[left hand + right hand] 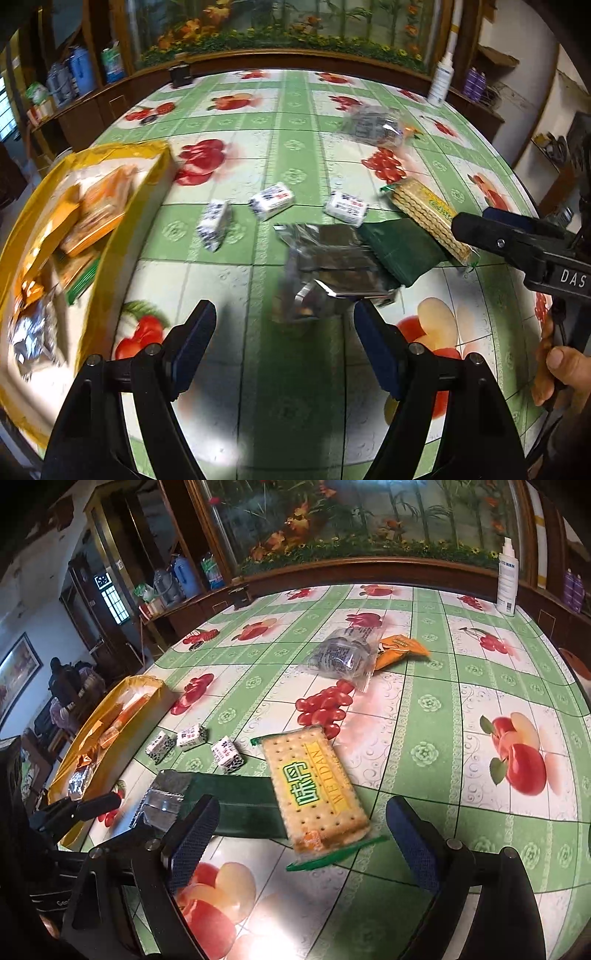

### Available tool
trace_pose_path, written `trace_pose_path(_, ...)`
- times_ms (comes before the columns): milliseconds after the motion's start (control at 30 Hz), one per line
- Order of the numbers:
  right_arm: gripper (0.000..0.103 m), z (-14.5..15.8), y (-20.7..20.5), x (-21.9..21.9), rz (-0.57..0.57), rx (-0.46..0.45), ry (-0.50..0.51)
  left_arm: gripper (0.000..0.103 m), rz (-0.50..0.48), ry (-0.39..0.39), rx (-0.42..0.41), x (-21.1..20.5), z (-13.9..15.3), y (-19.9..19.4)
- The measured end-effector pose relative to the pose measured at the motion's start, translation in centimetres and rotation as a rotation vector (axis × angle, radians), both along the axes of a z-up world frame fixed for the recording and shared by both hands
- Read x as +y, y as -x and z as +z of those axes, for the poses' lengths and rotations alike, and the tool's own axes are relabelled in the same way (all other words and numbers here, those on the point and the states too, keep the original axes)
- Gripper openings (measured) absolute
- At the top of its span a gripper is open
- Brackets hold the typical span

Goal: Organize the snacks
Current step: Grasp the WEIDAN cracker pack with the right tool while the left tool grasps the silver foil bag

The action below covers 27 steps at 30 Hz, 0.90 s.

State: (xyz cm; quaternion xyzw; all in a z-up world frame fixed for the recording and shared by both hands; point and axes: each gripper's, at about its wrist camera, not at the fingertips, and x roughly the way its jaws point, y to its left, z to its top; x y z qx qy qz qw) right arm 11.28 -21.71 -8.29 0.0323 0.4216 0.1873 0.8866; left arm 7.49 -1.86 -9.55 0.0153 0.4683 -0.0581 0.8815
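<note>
Left wrist view: fruit-print tablecloth [295,155], yellow tray [162,166] at left edge. I see left gripper [284,332] and right gripper [303,838] both spread, empty; far half open.

The cracker packet [316,788], lying between the open jaws of the right gripper and just ahead of them, carries "WEILDAN" in green letters on a yellow band (beside large green Chinese characters). The right gripper [517,240] shows white letters "DAS".
</note>
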Motion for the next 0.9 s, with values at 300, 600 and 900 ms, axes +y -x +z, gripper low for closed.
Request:
trace_pose_path(300,0.093,-0.5,-1.1,0.1,0.01,0.019,0.003,0.077,-0.104,0.001,0.031,-1.6,0.1,-2.3)
trace_pose_path(600,0.093,-1.4,-1.8,0.6,0.024,0.034,0.036,0.077,-0.291,-0.083,0.059,-1.7,1.2,-3.6)
trace_pose_path(900,0.093,-1.1,-1.9,-0.3,0.009,0.035,0.0,0.079,-0.54,-0.257,0.057,-5.1,0.0,-6.1)
